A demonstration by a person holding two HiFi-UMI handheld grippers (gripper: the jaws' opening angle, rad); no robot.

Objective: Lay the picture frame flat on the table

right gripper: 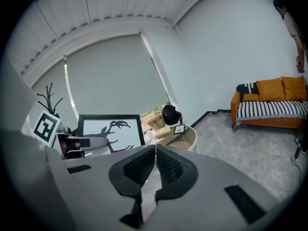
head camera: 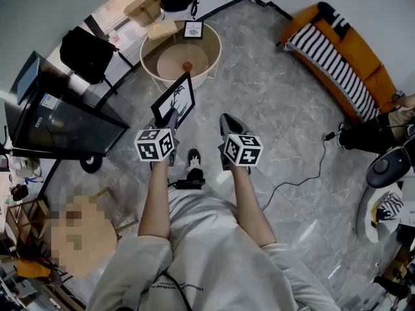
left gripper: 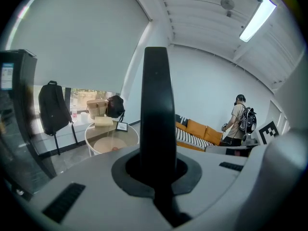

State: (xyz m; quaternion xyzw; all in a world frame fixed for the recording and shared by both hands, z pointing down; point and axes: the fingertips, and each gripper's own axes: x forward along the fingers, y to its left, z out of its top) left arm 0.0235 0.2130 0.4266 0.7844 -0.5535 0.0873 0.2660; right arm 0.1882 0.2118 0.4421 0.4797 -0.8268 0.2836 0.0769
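the left gripper (head camera: pixel 170 117) is clenched on the lower edge of the picture frame (head camera: pixel 175 100), which rises from its jaws tilted on one corner, held in the air rather than resting on anything. in the left gripper view the frame shows edge-on, a dark upright bar (left gripper: pixel 156 114) running straight up from between the jaws. its picture side, a black branching figure on white, faces the right gripper (head camera: pixel 227 125), which hangs just beside the left one, to its right and apart from the frame. the right gripper's jaws are pressed together with nothing between them, their ribbed pads (right gripper: pixel 166 165) meeting in a thin line.

ahead of the left gripper, beyond the frame, stands a round white table (head camera: pixel 211 62) with a glass top. a small framed card (head camera: pixel 193 29) stands upright at the table's far edge. well off to the right of the right gripper an orange sofa (head camera: pixel 343 57) with a striped seat stands against the wall.
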